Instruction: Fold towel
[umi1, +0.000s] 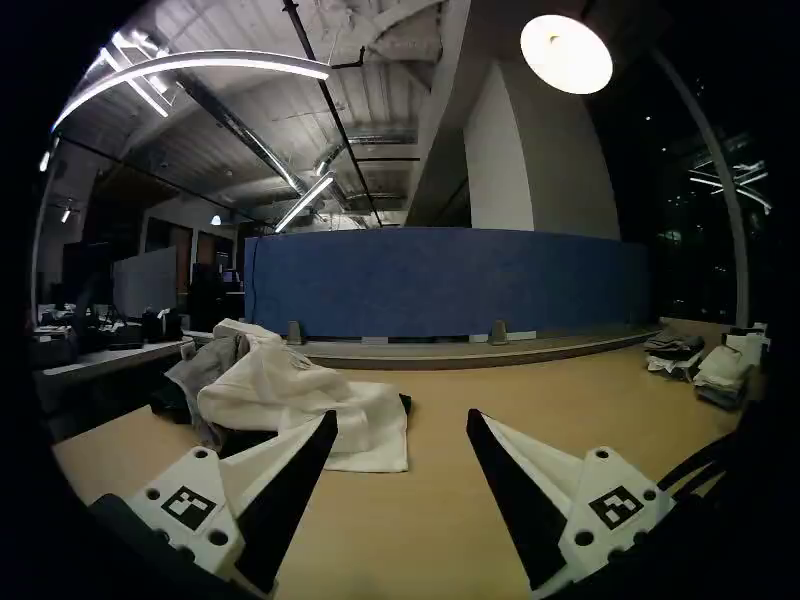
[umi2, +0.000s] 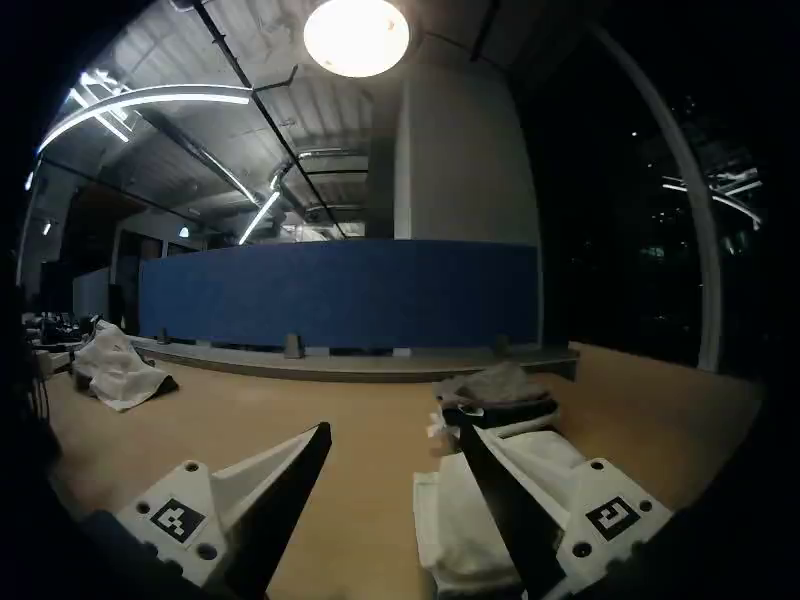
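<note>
Item, the work surface: a wooden table (umi1: 580, 395) backed by a blue partition (umi1: 440, 285), with a round lamp (umi1: 565, 52) overhead. Item, the left gripper (umi1: 400, 414): fingers apart, nothing between them, held low over bare wood and aimed just right of the heap of towels (umi1: 250, 385). Item, the heap: crumpled, unfolded, with a white towel (umi1: 340, 420) on top whose lower edge lies flat on the table near the left finger. Item, the right gripper (umi2: 393, 426): fingers apart and holding nothing, poised beside a folded white towel (umi2: 445, 520) that lies under its right finger, with a pile of folded grey and dark towels (umi2: 495, 390) just behind. From there the heap (umi2: 115, 370) sits well apart, far to the left. We judge the step in hand to be fetching the next towel from the heap. To do it well, we would take the top white towel alone, pinching one corner of the flat edge with the left gripper, then lift gently so the cloths beneath stay put. We would bring the right gripper across to the neighbouring corner before spreading it flat on the bare wood.
</note>
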